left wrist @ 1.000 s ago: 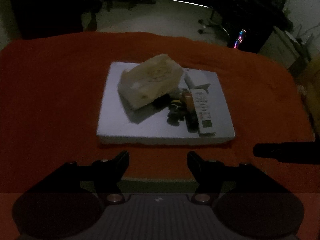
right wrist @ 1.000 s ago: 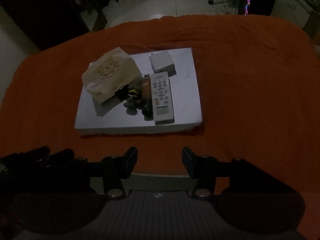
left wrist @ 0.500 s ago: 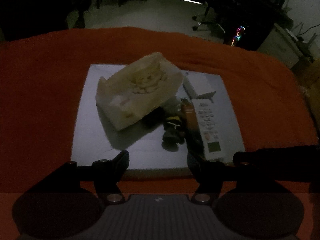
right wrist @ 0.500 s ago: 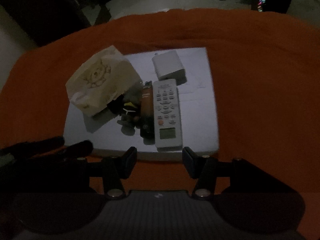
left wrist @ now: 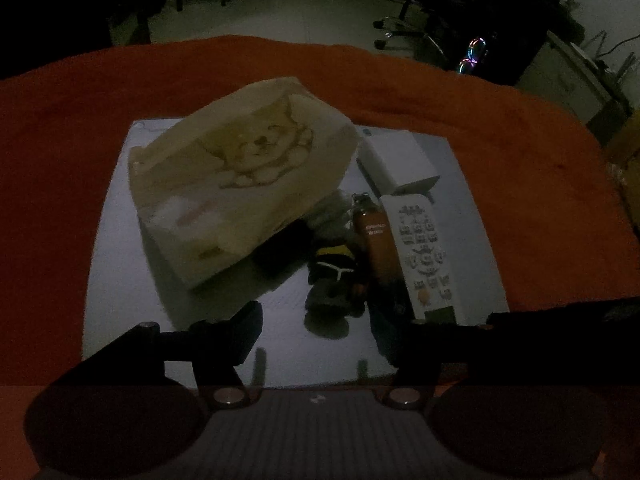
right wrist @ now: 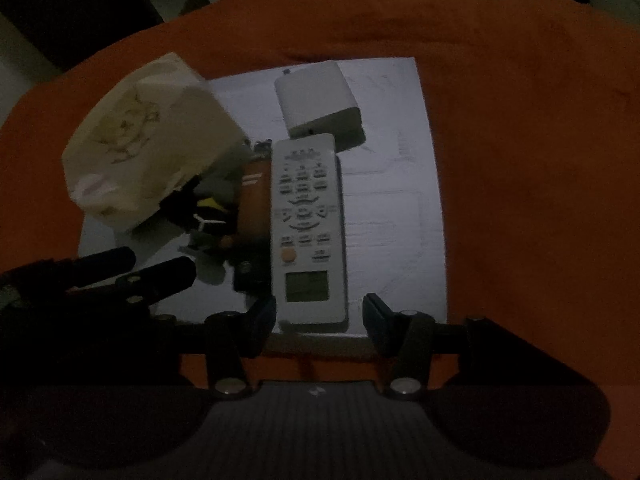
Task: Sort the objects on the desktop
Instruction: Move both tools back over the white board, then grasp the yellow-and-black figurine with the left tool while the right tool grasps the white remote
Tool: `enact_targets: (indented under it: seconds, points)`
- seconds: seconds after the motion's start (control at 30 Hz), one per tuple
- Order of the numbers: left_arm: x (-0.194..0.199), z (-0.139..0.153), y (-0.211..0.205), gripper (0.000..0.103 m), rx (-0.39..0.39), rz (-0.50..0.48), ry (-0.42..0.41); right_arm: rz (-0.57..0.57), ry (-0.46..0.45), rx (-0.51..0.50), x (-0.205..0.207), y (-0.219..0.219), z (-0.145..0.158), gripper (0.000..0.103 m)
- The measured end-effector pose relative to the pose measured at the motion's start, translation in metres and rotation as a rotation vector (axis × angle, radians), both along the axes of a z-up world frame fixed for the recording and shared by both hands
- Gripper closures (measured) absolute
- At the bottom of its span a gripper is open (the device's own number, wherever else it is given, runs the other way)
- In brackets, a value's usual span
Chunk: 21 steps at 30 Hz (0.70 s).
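A white board (left wrist: 120, 280) lies on an orange cloth (left wrist: 60, 160). On it rest a cream tissue pack (left wrist: 240, 184) with a bear print, a small dark plush toy (left wrist: 332, 276), a brown tube (left wrist: 378, 244), a white remote (left wrist: 424, 252) and a white box (left wrist: 396, 160). My left gripper (left wrist: 324, 332) hovers over the board's near edge just before the toy; its jaws are closing a little with nothing between them. My right gripper (right wrist: 319, 316) is open, its fingertips flanking the near end of the remote (right wrist: 306, 216) without touching it.
The tissue pack (right wrist: 148, 148) leans over the toy (right wrist: 208, 216) and tube (right wrist: 254, 204). The left gripper's fingers (right wrist: 120, 272) reach in beside the right one. Bare board (right wrist: 392, 200) lies right of the remote. An office chair (left wrist: 400, 28) and a lit computer case (left wrist: 472, 54) stand beyond the table.
Both grippers have come down and forward from the table's near edge to the board. The objects now look much larger. The right fingertips have reached the remote's near end.
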<state>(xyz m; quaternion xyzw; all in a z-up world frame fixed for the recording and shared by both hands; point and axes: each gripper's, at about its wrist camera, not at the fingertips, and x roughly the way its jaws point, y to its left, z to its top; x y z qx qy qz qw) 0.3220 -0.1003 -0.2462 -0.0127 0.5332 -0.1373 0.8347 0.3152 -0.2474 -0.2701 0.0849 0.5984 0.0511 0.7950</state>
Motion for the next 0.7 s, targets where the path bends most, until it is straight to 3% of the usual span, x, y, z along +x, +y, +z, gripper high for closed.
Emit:
enact_targets:
  seconds: [0.37, 0.53, 0.6, 0.7]
  points:
    - [0.013, -0.02, 0.002, 0.047, -0.044, 0.047, 0.032, 0.015, 0.02, 0.058, 0.002, 0.001, -0.011, 0.049]
    - [0.016, -0.026, -0.003, 0.061, -0.052, 0.038, 0.068, 0.045, 0.007, 0.006, 0.0, 0.014, -0.015, 0.049]
    - [0.015, -0.027, -0.006, 0.075, -0.05, 0.019, 0.072, 0.055, -0.001, -0.008, 0.0, 0.018, -0.017, 0.049]
    - [0.014, -0.027, -0.01, 0.077, -0.042, 0.009, 0.075, 0.064, -0.009, -0.03, 0.0, 0.02, -0.017, 0.054]
